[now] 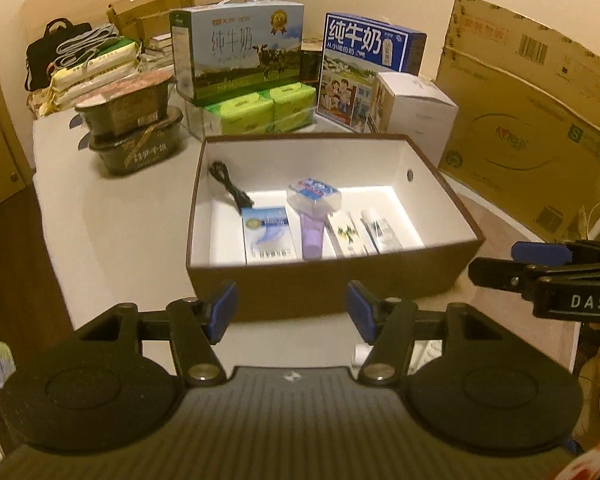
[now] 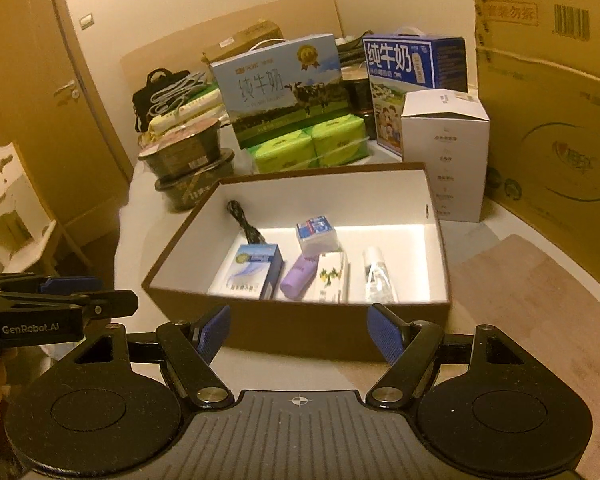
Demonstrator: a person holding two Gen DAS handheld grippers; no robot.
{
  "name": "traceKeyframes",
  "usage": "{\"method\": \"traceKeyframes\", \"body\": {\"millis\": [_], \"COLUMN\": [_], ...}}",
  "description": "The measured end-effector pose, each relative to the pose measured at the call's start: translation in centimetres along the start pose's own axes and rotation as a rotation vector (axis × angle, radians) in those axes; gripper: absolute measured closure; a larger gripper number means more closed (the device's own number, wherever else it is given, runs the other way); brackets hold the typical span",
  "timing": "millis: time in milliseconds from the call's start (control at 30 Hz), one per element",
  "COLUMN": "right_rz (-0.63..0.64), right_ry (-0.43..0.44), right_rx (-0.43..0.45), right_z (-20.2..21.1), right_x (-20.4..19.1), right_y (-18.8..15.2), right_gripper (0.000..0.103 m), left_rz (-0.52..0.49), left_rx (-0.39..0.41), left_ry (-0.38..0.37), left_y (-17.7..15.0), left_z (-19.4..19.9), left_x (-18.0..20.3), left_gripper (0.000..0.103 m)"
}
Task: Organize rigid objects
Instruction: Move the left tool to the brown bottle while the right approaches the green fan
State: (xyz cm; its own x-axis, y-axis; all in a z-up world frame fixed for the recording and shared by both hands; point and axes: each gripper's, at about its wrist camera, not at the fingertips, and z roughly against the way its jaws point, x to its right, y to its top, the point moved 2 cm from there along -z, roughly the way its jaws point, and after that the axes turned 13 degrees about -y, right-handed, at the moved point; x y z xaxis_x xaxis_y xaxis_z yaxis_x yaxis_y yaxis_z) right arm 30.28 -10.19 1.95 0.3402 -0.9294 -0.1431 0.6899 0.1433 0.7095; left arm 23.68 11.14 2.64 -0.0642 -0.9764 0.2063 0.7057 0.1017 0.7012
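A brown box [image 1: 332, 284] with a white interior sits on the table [image 1: 112, 236] just ahead of both grippers, open at the top. Along its near inside wall lie a white-and-blue carton [image 1: 269, 240], a purple tube [image 1: 313, 236], a slim white carton with a yellow-green print [image 1: 349, 236] and a clear small bottle [image 1: 380, 232], side by side, each with its long axis running away from the fingers. A plastic-wrapped blue-and-white pack [image 1: 315, 195] sits just beyond the tube, and a black cable [image 1: 230, 184] leans in the far left corner.

The left gripper [image 1: 292, 312] hovers before the box's near wall, jaws apart and empty. The right gripper [image 2: 298, 334] does the same, fingers spread with nothing between them.

Only the right wrist view shows the door [image 2: 40, 92] off to its left; each view catches the other gripper at its edge.
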Motion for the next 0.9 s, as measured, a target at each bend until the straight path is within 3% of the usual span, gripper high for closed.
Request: {"method": "traceKeyframes", "body": {"millis": [600, 900], "right_rz": [-0.046, -0.040], "right_ry": [-0.002, -0.021], "right_rx": [-0.042, -0.102], "right_z": [4.2, 4.7], "right_x": [1.2, 1.6], "right_y": [-5.5, -8.8], "right_gripper": [0.028, 0.028], "left_rz": [0.050, 0.050], "left_rx": [-0.007, -0.060], "left_ry": [-0.015, -0.019], "left_y": [-5.3, -8.3], "left_z": [2.8, 2.7], "left_x": [2.1, 2.7], "left_gripper": [0.043, 0.043]}}
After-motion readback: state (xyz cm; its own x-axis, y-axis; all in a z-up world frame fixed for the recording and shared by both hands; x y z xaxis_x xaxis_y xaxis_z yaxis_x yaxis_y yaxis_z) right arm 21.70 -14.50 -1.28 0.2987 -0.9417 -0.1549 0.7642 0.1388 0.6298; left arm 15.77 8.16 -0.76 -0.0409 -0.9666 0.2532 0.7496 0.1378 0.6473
